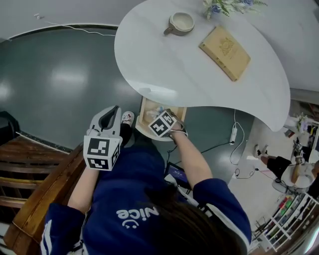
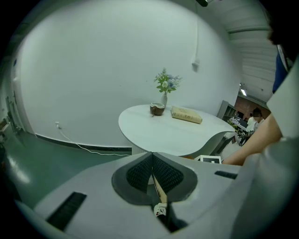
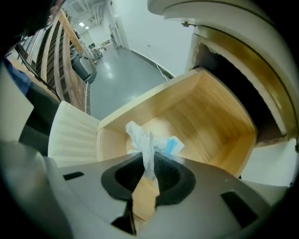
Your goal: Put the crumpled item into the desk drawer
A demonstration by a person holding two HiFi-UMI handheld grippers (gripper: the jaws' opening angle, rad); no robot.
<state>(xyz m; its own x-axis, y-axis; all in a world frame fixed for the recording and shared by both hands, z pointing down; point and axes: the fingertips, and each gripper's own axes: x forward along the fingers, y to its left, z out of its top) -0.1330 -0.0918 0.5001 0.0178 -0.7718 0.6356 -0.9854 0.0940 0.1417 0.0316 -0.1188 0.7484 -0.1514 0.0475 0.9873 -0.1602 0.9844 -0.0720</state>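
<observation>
Close against the lens, the right gripper (image 3: 148, 162) has its black ribbed pads (image 3: 172, 175) drawn nearly together on the crumpled white tissue (image 3: 141, 139), pinching its near end. That tissue is twisted into a rough strand. Its long axis follows the line of the jaws and runs straight out past their tips, so the free end points away from the gripper and down into the drawer. A light-blue patch shows on the tissue's right side. Whether the free end touches the drawer's floor cannot be told.

Around the tissue is the open pale wooden drawer (image 3: 219, 116), which stands out from under the near edge of the white curved tabletop (image 1: 199, 79). Head view shows the right gripper pointing down above it.

Left of the drawer, the left gripper (image 2: 152, 158) hangs over the dark grey-green floor (image 1: 60, 79), its jaws closed together with nothing between the pads.

Far across the tabletop stand a brownish mug (image 1: 180, 23) and a small vase of flowers (image 1: 227, 6), with a tan book (image 1: 225, 52) lying nearer, to their right. A white power strip (image 1: 233, 134) lies on the floor at the right.
</observation>
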